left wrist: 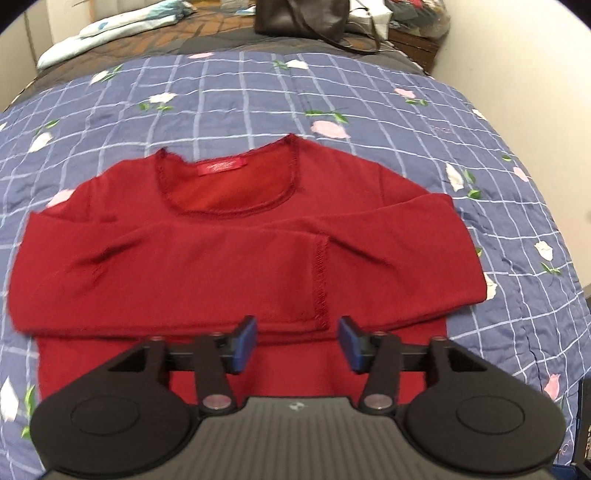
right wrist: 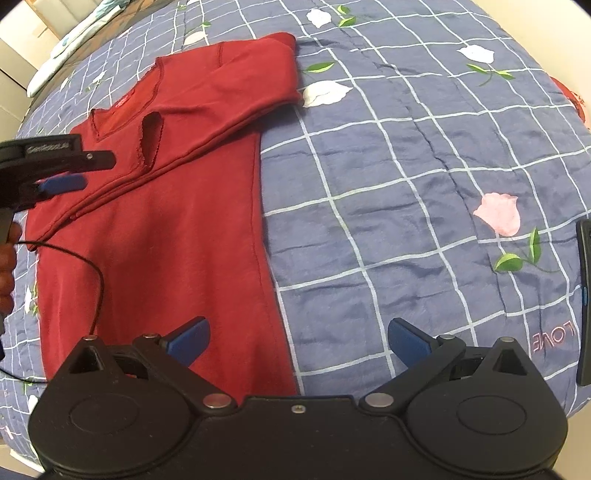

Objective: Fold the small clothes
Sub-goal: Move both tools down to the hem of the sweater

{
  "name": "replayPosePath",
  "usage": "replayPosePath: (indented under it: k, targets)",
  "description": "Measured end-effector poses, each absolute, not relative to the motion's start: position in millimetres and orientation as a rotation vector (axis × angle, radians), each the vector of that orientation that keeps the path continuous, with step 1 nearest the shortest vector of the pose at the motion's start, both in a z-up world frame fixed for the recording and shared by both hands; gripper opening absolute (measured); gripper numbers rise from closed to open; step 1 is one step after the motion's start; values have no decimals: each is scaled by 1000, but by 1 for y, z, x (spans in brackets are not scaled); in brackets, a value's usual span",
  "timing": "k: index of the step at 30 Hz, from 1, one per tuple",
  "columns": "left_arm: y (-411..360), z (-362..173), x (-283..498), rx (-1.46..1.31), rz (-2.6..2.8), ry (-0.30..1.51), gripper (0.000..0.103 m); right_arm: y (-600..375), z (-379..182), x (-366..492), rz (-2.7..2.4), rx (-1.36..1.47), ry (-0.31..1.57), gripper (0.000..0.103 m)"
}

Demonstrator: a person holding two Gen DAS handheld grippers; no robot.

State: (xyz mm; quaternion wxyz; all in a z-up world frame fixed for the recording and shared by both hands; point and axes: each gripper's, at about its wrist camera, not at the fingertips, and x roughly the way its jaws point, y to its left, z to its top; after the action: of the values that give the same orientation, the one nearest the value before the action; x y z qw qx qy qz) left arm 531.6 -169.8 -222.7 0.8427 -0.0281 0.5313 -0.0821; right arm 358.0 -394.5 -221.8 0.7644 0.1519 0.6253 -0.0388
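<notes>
**Red long-sleeved knit top flat on quilt, both grippers empty**

Red long-sleeved knit top [left wrist: 207, 266] lies face up on the blue grid-pattern quilt with printed roses [left wrist: 388, 110], neckline at the far end, red neck label [left wrist: 220, 169] visible inside the collar. Both sleeves are folded in across the chest; the stitched cuff [left wrist: 320, 280] of the upper one sits just right of the top's centre line. Hem end is nearest the cameras.

Left gripper [left wrist: 297, 345]: blue-padded fingers spread, nothing between them, hovering over the top's lower body just below the crossed sleeves. Contact with the fabric: cannot tell. In the right wrist view the same gripper [right wrist: 79, 171] comes in at the top's left side, with a person's hand [right wrist: 8, 258] on its grip and a thin black cable [right wrist: 94, 280] looping over the top's lower body.

Right gripper [right wrist: 297, 341]: fingers spread wide, empty, straddling the top's right side edge near the hem; its left finger is over red fabric, its right over bare quilt.

Beyond the top's neckline, at the far end of the bed: dark brown bag [left wrist: 303, 16] and a pale folded blanket [left wrist: 110, 29]. A dark flat object [right wrist: 583, 302] sits at the frame edge, well right of the top; what it is, cannot tell.
</notes>
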Motion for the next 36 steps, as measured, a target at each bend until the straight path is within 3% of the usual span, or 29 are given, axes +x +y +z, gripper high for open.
replayPosePath:
  k: [2,5,11,21,29,36]
  targets:
    - [-160,-219,523,-58,-132,1124,76,-393,-223,359,-75,338,1369,102]
    - [-140,-216,507,-58,-59,1139,87,-390,-227,360,-55,368,1403,102]
    - [-80,-222,462,-84,130,1221,95,-384,-243,358,-12,426,1492,102]
    - [17,-249,383,-188,415,1378,97,-368,-267,342,81,454,1618,102]
    - [36,-278,345,-224,441,1522,98,-357,-280,316,21,396,1622,102]
    - [40,-281,321,-215,394,1536,102,-340,-275,286,-17,246,1613,102]
